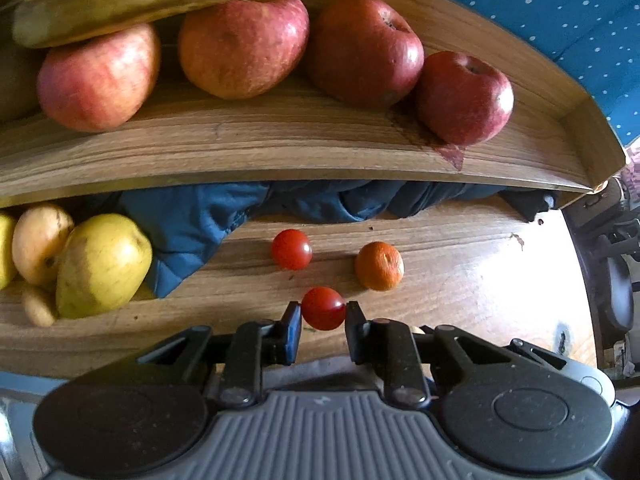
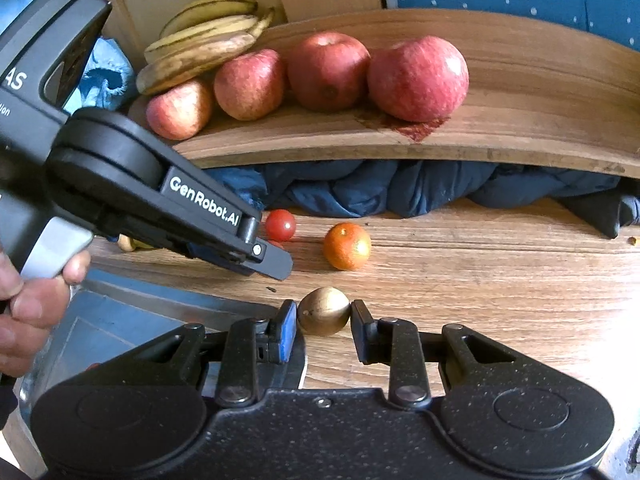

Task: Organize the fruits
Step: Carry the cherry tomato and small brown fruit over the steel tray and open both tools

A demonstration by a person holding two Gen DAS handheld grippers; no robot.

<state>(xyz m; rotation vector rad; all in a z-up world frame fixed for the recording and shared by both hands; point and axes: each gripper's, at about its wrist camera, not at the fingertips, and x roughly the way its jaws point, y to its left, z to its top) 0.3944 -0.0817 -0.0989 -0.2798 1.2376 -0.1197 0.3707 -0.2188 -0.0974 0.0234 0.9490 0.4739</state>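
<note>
While my left gripper (image 1: 323, 312) brackets a cherry tomato (image 1: 323, 308) low over the table (image 1: 460, 280), jaws narrow and at or near its skin, a second tomato (image 1: 291, 249) and a small orange (image 1: 379, 266) lie beyond toward the far edge. My right gripper (image 2: 323, 316) flanks a small golden-brown fruit (image 2: 323, 311) lying crosswise, its right jaw apparently just clear. "GenRobot.AI" is printed on the left gripper's finger.

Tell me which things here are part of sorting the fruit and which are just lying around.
Part of the job:
cherry tomato between the left gripper fingers
second cherry tomato
mandarin
small brown fruit at the right gripper
apples
bananas
pear

Lying about:
blue cloth
metal tray
</note>
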